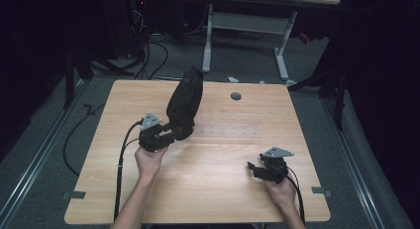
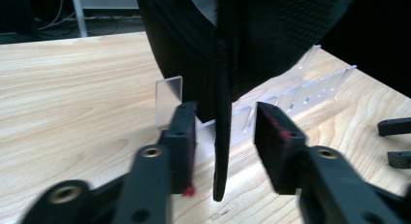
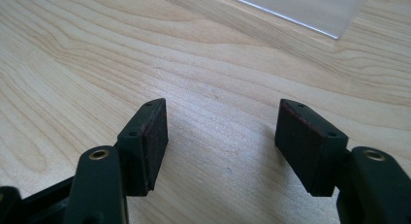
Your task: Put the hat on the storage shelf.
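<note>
A black fabric item (image 1: 184, 102) stands upright and leans a little, its lower end in a clear slotted rack (image 1: 228, 131) at the middle of the wooden table (image 1: 208, 189). My left gripper (image 1: 171, 132) is at its lower left end. In the left gripper view the item's thin black edge (image 2: 221, 136) hangs between the jaws of the left gripper (image 2: 225, 122), and the pads stand apart from it on both sides. The clear rack (image 2: 300, 88) runs off behind it. My right gripper (image 1: 252, 168) rests low at the front right, open, with bare wood between the jaws of the right gripper (image 3: 220, 136).
A round cable hole (image 1: 236, 96) sits near the table's far edge. Behind the table stands a white-legged desk (image 1: 247, 21), with cables (image 1: 148, 55) on the floor to its left. A cable trails from each gripper toward the near edge. One corner of the clear rack (image 3: 300, 6) shows ahead of the right jaws.
</note>
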Available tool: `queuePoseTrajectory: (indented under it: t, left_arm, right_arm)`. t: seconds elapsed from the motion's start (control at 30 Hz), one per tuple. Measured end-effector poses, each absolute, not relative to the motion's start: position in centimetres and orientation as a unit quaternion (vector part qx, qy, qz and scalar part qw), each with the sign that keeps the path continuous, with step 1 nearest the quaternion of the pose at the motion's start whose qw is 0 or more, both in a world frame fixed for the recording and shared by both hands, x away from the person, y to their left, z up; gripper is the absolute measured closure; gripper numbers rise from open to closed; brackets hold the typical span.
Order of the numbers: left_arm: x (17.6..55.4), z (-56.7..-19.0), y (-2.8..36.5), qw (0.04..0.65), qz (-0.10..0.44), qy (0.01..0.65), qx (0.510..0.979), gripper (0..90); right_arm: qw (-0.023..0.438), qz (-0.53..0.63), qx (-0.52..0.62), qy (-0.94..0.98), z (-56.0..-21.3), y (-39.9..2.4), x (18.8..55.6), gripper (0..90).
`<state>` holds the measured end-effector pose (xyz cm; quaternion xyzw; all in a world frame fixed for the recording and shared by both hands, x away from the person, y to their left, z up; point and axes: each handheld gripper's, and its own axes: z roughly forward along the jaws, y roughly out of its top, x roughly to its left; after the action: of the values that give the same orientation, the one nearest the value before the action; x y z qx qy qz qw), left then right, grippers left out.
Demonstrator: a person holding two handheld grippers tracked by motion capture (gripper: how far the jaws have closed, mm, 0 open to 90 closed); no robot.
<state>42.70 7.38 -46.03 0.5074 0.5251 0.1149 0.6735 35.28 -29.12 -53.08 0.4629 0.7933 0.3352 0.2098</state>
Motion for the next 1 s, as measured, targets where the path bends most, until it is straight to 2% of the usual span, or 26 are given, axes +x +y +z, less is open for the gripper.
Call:
queuePoseTrajectory:
  t: [0.07,0.17,0.37,1.0]
  left_arm:
    - [42.6,-46.0,7.4,0.67,0.118,0.523,0.513,48.4]
    - [42.3,-45.8,7.5,0.67,0.12,0.52,0.515,43.8]
    - [41.5,-45.5,7.7,0.663,0.129,0.513,0.53,39.1]
    - [38.2,-46.6,10.2,0.653,0.142,0.517,0.534,34.7]
  right_arm:
    - [0.209,0.335,0.463,0.793,-53.1,-29.1,35.3,36.6]
    - [0.209,0.335,0.463,0.793,-53.1,-29.1,35.3,36.6]
    - [0.209,0.335,0.464,0.793,-53.1,-29.1,35.3,36.6]
    - [0.209,0.335,0.464,0.793,-53.1,-29.1,35.3,36.6]
